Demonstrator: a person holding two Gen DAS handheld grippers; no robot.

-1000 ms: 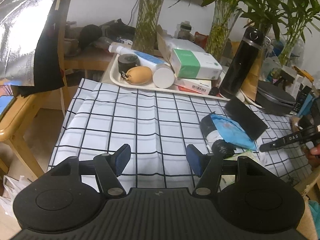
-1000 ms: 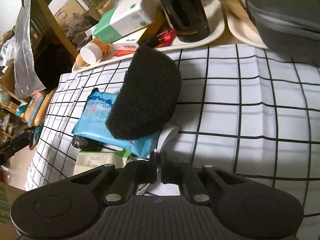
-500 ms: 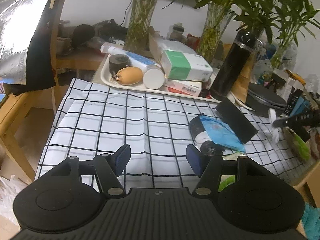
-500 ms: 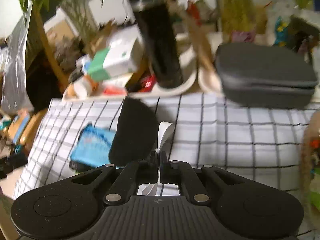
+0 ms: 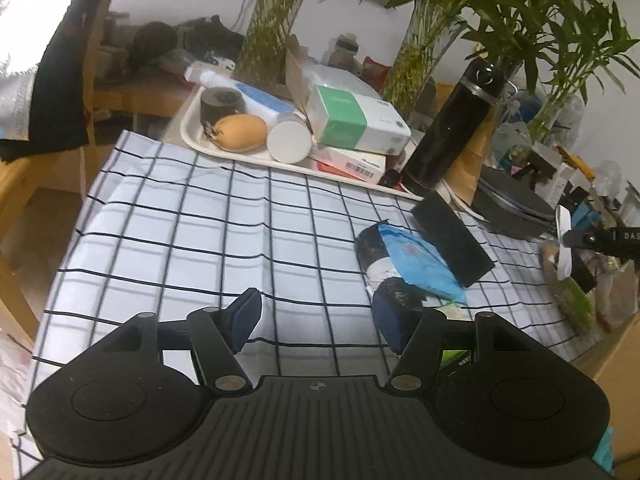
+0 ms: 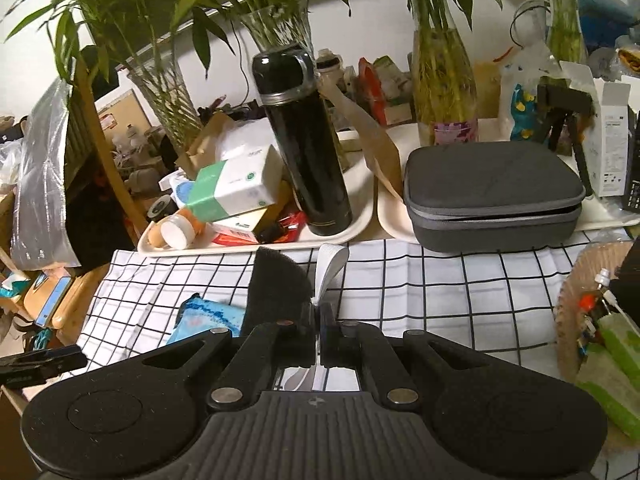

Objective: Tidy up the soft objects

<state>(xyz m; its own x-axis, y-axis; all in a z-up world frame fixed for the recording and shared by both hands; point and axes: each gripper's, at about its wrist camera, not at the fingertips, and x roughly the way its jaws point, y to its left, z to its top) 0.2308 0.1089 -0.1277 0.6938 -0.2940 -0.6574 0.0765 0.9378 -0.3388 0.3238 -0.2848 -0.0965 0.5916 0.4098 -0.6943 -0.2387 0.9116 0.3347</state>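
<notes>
White and thin, a flat strip (image 6: 330, 276) is pinched edge-on in the right claw (image 6: 319, 316), whose jaws are pressed together on its lower part; whether it is soft plastic or fabric cannot be told. It is held in the air above the checked cloth (image 5: 200, 220), just right of the black sponge (image 6: 276, 284). Because so little of the strip is caught, it could be lost during a quick swing, and a drop toward the woven basket (image 6: 576, 292) far right of the sponge might leave it among unrelated things. The left claw (image 5: 316, 320) is held with its blue pads apart and nothing between them, hovering low over the cloth, well left of the sponge. The blue packet (image 5: 420, 264) lies touching the sponge on its left, with a dark roll (image 5: 370, 246) tucked under it, so a reach for one could drag the others or ruck the loose cloth on the worktop.
</notes>
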